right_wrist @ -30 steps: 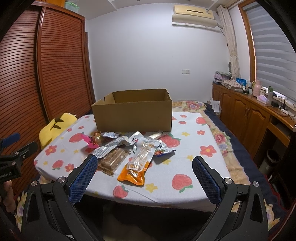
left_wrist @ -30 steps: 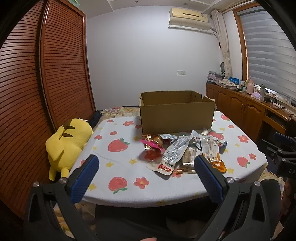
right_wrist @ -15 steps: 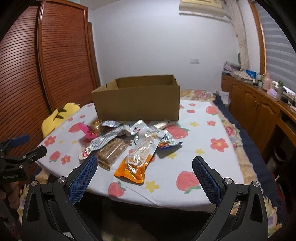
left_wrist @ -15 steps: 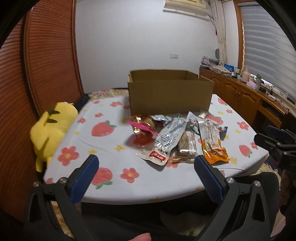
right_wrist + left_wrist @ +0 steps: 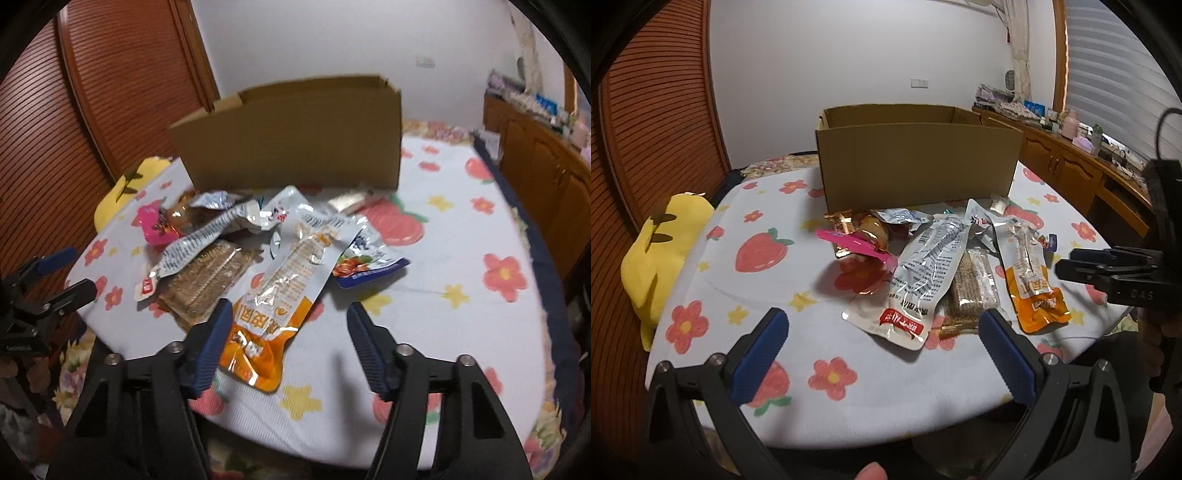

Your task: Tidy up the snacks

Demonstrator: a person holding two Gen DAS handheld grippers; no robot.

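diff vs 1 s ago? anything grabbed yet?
Both grippers moved in toward the snack pile. The right gripper narrowed its opening and now straddles the near end of the orange pouch, not yet closed on it. The left gripper is as wide open as before, holding nothing. Snacks and cardboard box lie unchanged.

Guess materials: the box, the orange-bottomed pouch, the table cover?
Box: plain brown corrugated cardboard, matte, creased at the corners. Orange-bottomed pouch: glossy plastic film, likely foil-lined, with crinkles and bright glare. Table cover: printed woven fabric, matte, apparently ribbed, draping softly over the edge.
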